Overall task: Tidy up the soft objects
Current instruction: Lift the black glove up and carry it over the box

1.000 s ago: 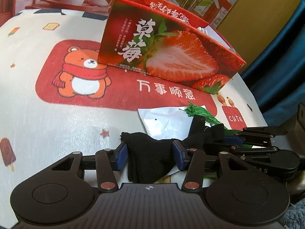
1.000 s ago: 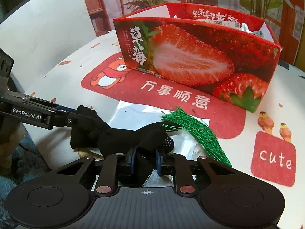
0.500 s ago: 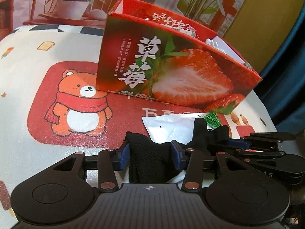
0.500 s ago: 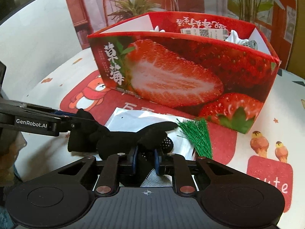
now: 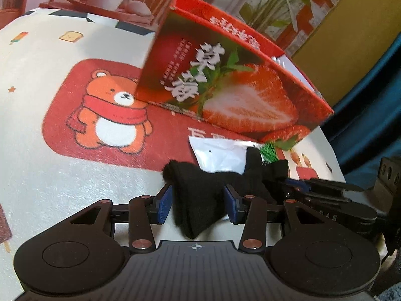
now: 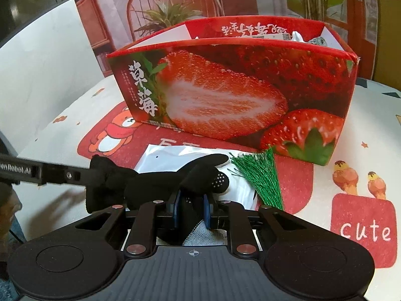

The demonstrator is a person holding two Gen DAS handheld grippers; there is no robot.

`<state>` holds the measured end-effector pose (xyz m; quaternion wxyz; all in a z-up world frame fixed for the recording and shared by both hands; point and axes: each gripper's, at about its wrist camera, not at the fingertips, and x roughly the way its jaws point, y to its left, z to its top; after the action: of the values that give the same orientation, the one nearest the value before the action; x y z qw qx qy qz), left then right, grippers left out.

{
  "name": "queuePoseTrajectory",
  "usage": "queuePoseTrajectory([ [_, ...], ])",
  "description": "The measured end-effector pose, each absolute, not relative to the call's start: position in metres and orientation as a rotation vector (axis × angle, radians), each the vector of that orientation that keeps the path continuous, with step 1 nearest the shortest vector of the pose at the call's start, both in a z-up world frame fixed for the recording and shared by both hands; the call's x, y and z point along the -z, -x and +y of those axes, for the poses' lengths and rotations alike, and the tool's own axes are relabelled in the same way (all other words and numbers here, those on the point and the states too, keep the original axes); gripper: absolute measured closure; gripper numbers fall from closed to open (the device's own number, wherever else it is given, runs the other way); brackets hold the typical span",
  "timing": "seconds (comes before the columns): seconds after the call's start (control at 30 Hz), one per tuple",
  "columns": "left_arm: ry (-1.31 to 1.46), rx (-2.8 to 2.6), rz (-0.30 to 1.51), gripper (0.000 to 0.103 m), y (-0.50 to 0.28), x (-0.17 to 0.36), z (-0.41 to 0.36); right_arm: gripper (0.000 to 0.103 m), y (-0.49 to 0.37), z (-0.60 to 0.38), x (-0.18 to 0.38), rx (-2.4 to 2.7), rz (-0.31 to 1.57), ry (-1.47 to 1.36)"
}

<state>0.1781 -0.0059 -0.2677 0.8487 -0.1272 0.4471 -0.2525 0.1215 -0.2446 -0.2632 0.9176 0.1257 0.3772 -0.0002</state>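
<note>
Where tablecloth [image 5: 50, 165] spreads, plants [image 6: 168, 15] behind.

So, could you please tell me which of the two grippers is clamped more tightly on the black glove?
The right gripper: its blue pads pinch the black glove narrowly, while the left gripper holds the other end with jaws much wider.

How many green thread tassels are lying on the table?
1. The green thread tassel lies on the white plastic bag, before the red strawberry cardboard box. More may be hidden inside.
</note>
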Motion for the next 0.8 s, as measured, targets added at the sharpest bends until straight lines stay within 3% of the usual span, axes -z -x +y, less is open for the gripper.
queuePoseTrajectory([
  [0.1, 0.243, 0.541, 0.95, 0.057, -0.176, 0.271, -0.011, 0.086, -0.12, -0.245, 0.264, 0.002, 0.773, -0.26],
  [0.2, 0.224, 0.526, 0.96, 0.069, -0.175, 0.276, -0.013, 0.086, -0.119, -0.244, 0.264, 0.002, 0.77, -0.263],
  [0.4, 0.219, 0.516, 0.942, 0.077, -0.173, 0.275, -0.012, 0.086, -0.118, -0.244, 0.264, 0.004, 0.767, -0.267],
  [0.8, 0.14, 0.53, 0.784, 0.082, -0.165, 0.231, -0.013, 0.09, -0.109, -0.243, 0.245, -0.035, 0.69, -0.303],
])
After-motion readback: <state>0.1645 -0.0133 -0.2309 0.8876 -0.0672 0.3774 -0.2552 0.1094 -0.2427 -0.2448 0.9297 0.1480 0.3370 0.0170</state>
